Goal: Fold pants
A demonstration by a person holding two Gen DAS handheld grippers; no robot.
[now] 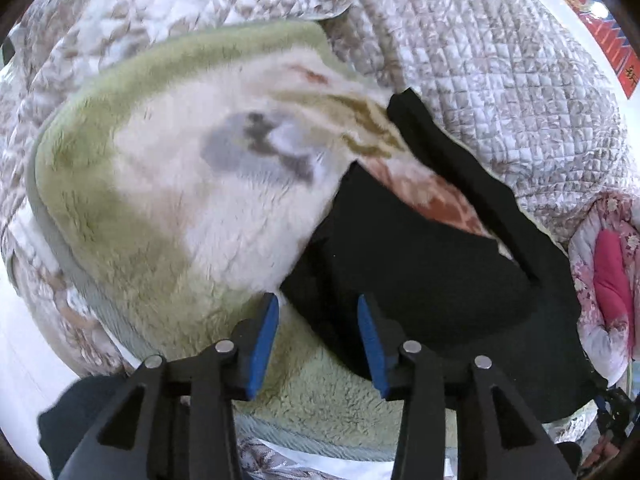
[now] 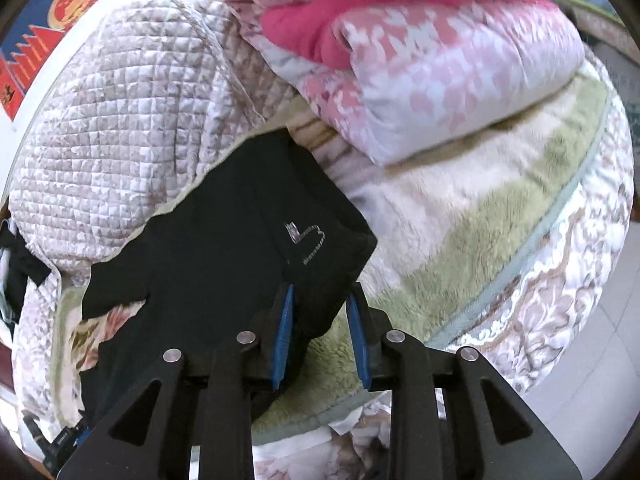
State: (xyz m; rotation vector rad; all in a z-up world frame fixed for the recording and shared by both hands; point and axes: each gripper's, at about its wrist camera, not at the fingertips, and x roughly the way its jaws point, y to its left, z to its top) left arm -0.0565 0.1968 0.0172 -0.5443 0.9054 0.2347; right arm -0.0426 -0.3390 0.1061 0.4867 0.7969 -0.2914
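The black pants (image 1: pixel 420 272) lie on a fluffy green-and-white blanket (image 1: pixel 168 184) on the bed. In the left wrist view my left gripper (image 1: pixel 318 312) is open, its blue pads above the blanket at the pants' near edge, nothing between them. In the right wrist view the black pants (image 2: pixel 224 240) show a small white logo. My right gripper (image 2: pixel 320 304) is open with its jaws standing around the pants' near corner; the cloth passes between the pads without being pinched.
A quilted beige bedspread (image 1: pixel 480 60) covers the bed behind the blanket. A folded pink floral duvet (image 2: pixel 432 64) lies on the blanket just beyond the pants. A red and blue wall poster (image 2: pixel 48 20) hangs by the bed. Tiled floor (image 2: pixel 592 360) lies at lower right.
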